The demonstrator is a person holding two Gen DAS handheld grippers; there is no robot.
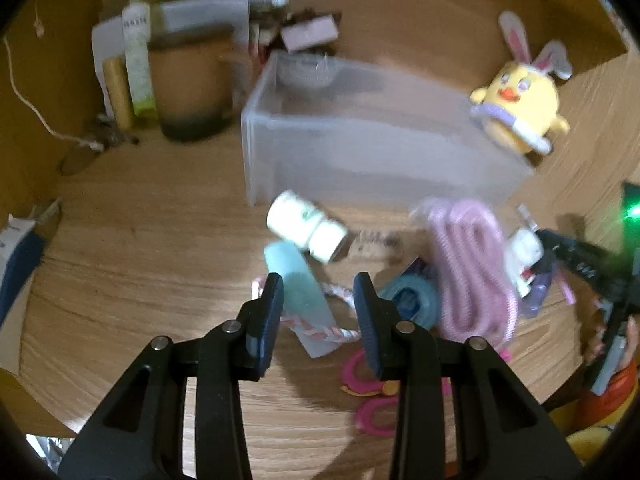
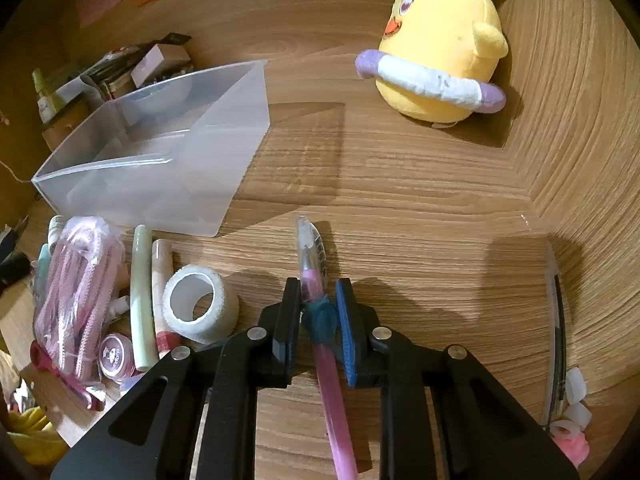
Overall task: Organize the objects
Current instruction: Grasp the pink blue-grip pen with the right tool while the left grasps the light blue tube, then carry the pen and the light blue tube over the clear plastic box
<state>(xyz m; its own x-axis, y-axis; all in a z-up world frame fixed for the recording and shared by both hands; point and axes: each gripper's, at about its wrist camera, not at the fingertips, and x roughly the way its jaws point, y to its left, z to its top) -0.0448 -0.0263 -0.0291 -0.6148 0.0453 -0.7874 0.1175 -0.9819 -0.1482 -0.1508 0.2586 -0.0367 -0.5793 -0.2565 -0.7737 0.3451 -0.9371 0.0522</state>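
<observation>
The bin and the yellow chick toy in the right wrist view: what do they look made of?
The bin looks like frosted, translucent plastic: the wood grain shows dimly through its thin, smooth walls. The yellow chick toy looks like soft plush fabric, matte and fuzzy, with stitched features; its filling cannot be seen.

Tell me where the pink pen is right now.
Right wrist view, bottom centre: the pink pen lies between the right gripper's shut jaws on the table, right of the white tape roll.
</observation>
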